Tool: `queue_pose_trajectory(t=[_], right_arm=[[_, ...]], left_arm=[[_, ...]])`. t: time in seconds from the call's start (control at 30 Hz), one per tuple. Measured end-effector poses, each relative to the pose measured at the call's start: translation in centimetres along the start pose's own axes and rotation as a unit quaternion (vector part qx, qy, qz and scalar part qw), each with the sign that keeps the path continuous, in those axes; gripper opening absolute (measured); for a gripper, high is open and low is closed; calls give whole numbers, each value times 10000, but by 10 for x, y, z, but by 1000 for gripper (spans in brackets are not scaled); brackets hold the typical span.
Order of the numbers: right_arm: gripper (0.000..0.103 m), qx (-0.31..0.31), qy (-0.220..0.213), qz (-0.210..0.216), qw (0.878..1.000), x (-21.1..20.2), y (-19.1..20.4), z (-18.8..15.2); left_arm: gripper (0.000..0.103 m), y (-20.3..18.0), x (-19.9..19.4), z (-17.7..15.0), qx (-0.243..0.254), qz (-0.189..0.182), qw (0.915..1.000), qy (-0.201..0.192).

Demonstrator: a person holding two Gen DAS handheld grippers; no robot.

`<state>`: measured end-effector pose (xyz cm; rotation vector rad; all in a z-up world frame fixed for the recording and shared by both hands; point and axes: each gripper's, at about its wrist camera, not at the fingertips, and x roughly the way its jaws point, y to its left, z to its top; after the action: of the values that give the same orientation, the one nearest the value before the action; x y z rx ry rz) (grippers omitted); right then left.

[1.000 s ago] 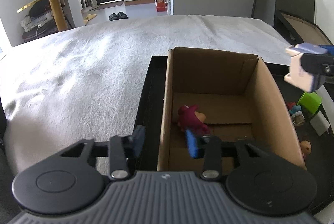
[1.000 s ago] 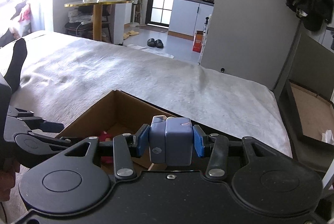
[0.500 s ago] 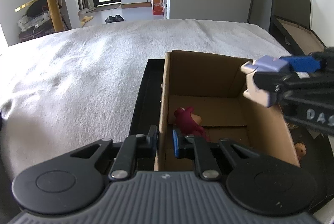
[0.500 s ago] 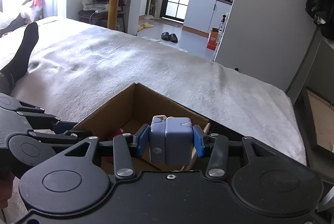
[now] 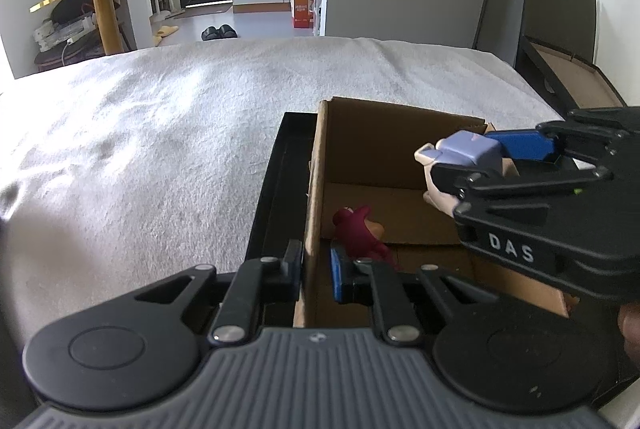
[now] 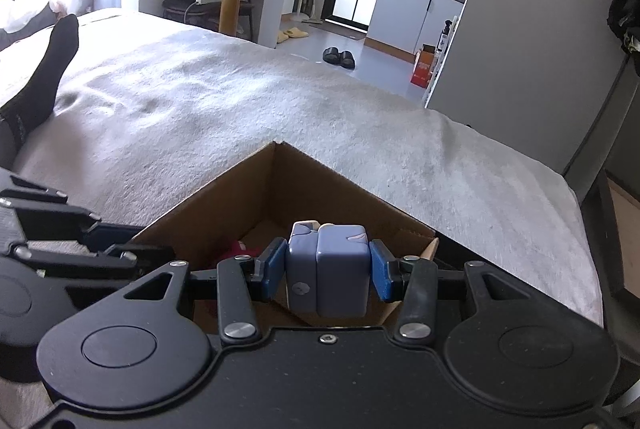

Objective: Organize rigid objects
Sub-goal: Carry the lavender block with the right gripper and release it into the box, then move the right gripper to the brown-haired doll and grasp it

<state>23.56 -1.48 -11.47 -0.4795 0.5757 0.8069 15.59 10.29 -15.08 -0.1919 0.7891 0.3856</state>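
The right gripper [image 6: 327,271] pinches a pale blue blocky plastic toy [image 6: 327,269] between its blue pads, and holds it above the open brown cardboard box [image 5: 360,145]. In the left wrist view that toy [image 5: 464,157] sits at about 3 o'clock over the box's right side, its cream underside showing. White letters "DAS" are readable on the right gripper's black body; any further letters are out of view. The left gripper [image 5: 316,269] straddles the box's near-left wall at 6 o'clock, one finger outside and the blue pad inside, closed on the cardboard. A dark red plush-like figure [image 5: 360,233] lies on the box floor just beyond that pad. The box stands in a black tray [image 5: 276,173] on a white textured blanket [image 5: 160,149].
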Motion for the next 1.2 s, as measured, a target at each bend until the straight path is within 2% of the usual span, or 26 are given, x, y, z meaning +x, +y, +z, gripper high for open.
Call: queue_pose_trajectory(t=[0.23, 0.3, 0.37, 0.4, 0.67, 0.8, 0.97, 1.2], right_arm=[[53, 260, 38, -155, 9995, -11, -12, -3], [70, 284, 6, -191, 9994, -18, -13, -4], [81, 304, -77, -269, 9991, -28, -15, -7], [82, 326, -100, -286, 9990, -31, -16, -8], [82, 733, -69, -366, 9966, -50, -36, -20], [93, 941, -69, -423, 9946, -59, -46, -28], [93, 1144, 14, -449, 9924, -68, -55, -40], [94, 1841, 166, -443, 9818, -78, -78, -67]], left_arm=[[14, -1, 1, 1, 37, 9, 10000, 3], [14, -2, 3, 0, 51, 24, 10000, 27], [14, -2, 4, -1, 66, 30, 10000, 60], [14, -2, 4, -1, 82, 32, 9999, 82], [18, -7, 5, 0, 186, 173, 9995, 182], [19, -7, 8, 0, 195, 337, 9987, 321], [24, -6, 5, 1, 216, 424, 9984, 318], [27, -10, 1, 3, 299, 462, 9977, 392]])
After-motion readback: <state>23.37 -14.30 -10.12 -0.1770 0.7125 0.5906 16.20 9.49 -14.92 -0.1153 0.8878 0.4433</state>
